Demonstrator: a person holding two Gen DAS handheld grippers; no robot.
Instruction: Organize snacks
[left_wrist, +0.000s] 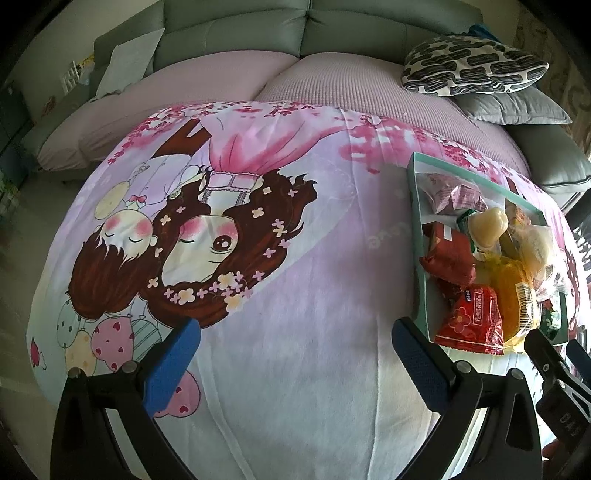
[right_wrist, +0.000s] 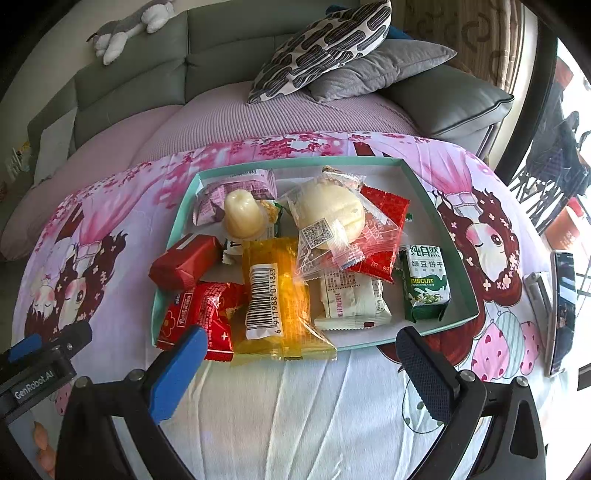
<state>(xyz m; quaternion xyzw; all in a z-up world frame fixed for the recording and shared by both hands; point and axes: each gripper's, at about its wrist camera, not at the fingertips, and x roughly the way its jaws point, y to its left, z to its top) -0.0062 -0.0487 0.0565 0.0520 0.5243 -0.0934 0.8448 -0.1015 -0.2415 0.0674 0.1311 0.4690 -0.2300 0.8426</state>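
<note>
The snacks sit heaped in a shallow teal box at the centre of the right wrist view, and at the right edge of the left wrist view. Nearest the camera, a yellow packet with a barcode label and a red foil packet overhang the box's front rim onto the cartoon-print cloth. Both look light and crinkly; their film is probably slippery, so a pinch across the flat body or on the crimped end seam should hold better than a grab at a loose corner. Behind them lies a round pale bun in clear wrap, soft and easily crushed, best taken lightly by its wrapper edge. The small pudding cup is stiffer and rounded, likely to roll. The green biscuit pack at the right of the box and the dark red block-shaped pack at the left look firm and boxy, the easiest to clamp across their sides.

The right gripper hovers just before the box's front rim, its fingers spread wide and holding nothing. The left gripper hangs over bare cloth left of the box, also spread wide and empty. A phone lies on the cloth at the far right, and patterned and grey cushions rest on the sofa behind.
</note>
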